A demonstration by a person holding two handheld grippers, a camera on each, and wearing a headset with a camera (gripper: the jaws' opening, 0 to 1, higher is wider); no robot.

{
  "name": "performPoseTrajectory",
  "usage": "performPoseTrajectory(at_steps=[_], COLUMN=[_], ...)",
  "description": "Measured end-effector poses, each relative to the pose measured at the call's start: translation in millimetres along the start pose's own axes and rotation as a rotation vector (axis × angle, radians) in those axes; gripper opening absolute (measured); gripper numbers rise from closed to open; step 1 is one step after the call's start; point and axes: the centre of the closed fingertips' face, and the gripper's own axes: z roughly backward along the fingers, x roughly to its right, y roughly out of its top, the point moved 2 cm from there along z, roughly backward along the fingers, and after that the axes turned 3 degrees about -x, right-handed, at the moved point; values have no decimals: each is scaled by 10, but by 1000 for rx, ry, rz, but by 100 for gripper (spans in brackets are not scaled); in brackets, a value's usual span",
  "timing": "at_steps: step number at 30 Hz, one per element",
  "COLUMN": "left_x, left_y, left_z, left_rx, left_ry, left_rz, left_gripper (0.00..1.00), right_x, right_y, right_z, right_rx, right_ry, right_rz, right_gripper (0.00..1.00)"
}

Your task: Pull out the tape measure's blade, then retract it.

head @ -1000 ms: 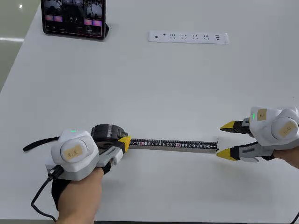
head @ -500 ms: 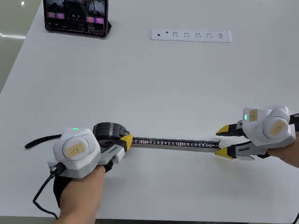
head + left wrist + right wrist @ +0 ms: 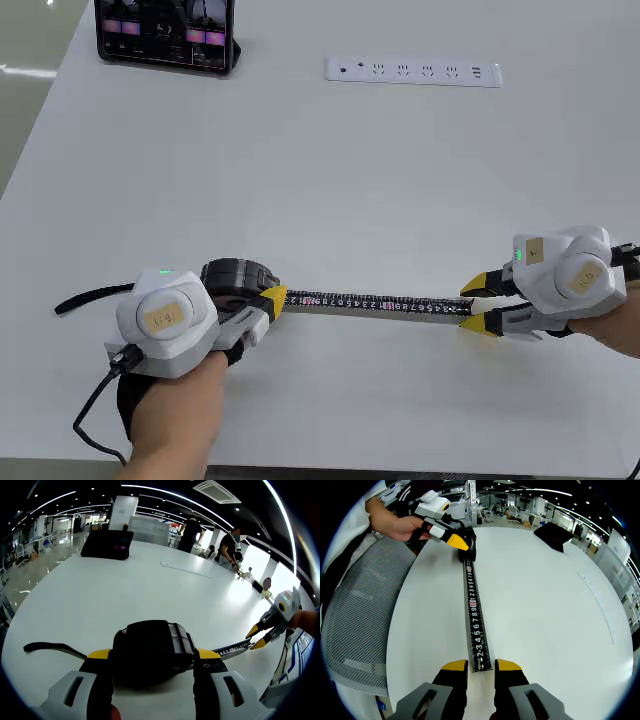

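Note:
A black tape measure case (image 3: pixel 235 280) lies on the white table (image 3: pixel 330 180) at the near left. My left gripper (image 3: pixel 247 292) is shut on it, its yellow-tipped fingers (image 3: pixel 100 654) clamping the case (image 3: pixel 150 650) from both sides. The black blade (image 3: pixel 375 303) runs out flat to the right across the table. Its end sits between the two fingers of my right gripper (image 3: pixel 473 304), which stands open by little more than the blade's width. In the right gripper view the blade (image 3: pixel 475 615) leads from the gripper (image 3: pixel 481 666) to the case (image 3: pixel 468 542).
A dark tablet (image 3: pixel 165 30) stands at the far left, and a white power strip (image 3: pixel 412 71) lies at the back. A black strap (image 3: pixel 90 297) trails left of the case. A mesh chair (image 3: pixel 360 620) stands past the table's near edge.
My right gripper has moved left to the blade's end, and its jaws have narrowed around it. The left gripper and the case have stayed put.

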Motion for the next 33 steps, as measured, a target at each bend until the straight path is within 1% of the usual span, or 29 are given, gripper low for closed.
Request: performPoseTrajectory(at_steps=[10, 18, 24, 33], left_x=[0, -4, -5, -8], left_y=[-1, -4, -6, -10], left_z=[-4, -17, -24, -24], left_rx=[-3, -10, -12, -17], left_ry=[2, 7, 10, 6], left_rz=[5, 16, 22, 13], left_gripper=[61, 62, 62, 61], right_x=[36, 44, 41, 39], right_y=[-42, -55, -52, -51], right_z=[-32, -61, -55, -56], right_rx=[-21, -45, -54, -59], right_ry=[-7, -14, -14, -14], right_rz=[26, 61, 61, 56], right_gripper=[13, 12, 12, 12])
